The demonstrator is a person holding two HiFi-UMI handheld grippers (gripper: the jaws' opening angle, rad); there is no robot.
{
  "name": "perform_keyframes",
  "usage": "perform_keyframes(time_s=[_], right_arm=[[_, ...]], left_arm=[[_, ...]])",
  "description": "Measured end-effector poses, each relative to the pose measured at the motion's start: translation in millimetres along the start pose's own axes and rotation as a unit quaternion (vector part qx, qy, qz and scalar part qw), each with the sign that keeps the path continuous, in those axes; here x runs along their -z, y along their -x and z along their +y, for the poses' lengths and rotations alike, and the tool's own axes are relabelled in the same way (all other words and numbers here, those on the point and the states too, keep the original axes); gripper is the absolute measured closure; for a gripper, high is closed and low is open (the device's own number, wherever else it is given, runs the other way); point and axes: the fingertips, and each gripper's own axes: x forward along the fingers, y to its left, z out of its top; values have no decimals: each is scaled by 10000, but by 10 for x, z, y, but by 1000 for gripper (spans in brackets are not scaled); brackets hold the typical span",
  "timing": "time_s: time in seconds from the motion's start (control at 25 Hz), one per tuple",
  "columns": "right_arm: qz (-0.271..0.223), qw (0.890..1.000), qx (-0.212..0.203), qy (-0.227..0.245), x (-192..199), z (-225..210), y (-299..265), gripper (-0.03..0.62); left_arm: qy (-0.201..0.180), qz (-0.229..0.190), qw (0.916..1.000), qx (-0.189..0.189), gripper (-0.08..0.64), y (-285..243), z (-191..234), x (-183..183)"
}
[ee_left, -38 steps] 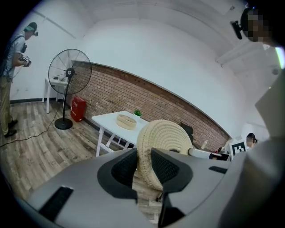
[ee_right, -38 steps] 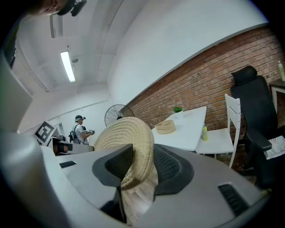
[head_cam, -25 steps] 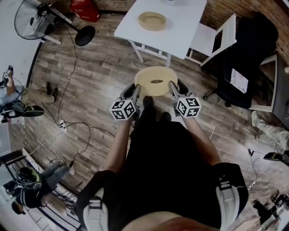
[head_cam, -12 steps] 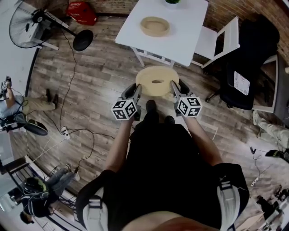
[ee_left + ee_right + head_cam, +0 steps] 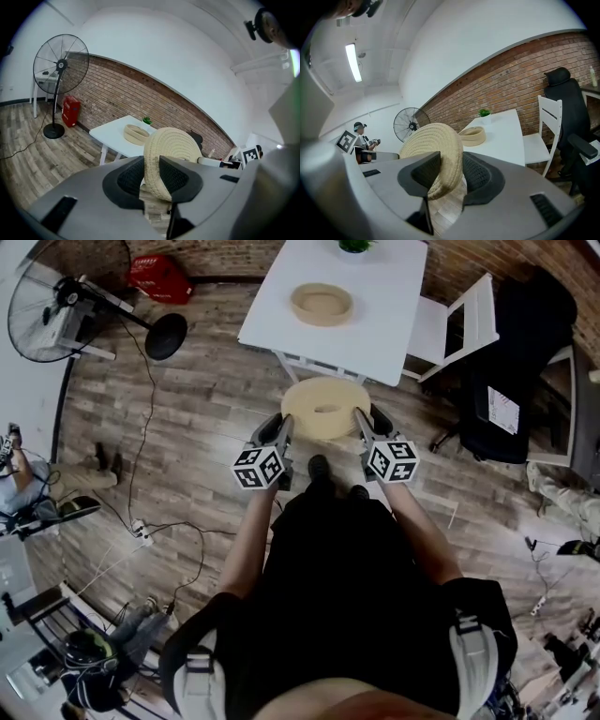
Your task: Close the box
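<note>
Head view: left claw (image 5: 283, 426) and right claw (image 5: 362, 423) hold the woven lid (image 5: 325, 407) short of the counter (image 5: 384, 320) bearing the open box (image 5: 322, 304). Left gripper view: pads clenched on its rim. Right gripper view: likewise. Likely the carrying step; next, centre it over the box and lower.

The left tool (image 5: 151, 174) grips the woven lid (image 5: 174, 146); the woven box (image 5: 136, 134) sits on a white table (image 5: 108, 135).

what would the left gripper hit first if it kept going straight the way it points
Beyond the woven lid it grips, the left gripper would probably meet the white table first; depth is unclear.
</note>
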Motion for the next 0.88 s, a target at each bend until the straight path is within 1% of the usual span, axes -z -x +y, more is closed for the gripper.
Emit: perform_keyframes(time_s=[0.4, 0.88], right_arm=[[-164, 9996, 209, -14, -69, 120, -244, 457], [-233, 9990, 373, -41, -38, 190, -327, 458]], left_arm=[[-54, -29, 9997, 223, 451, -114, 261, -226], [-94, 30, 9993, 373, 451, -163, 408, -270]])
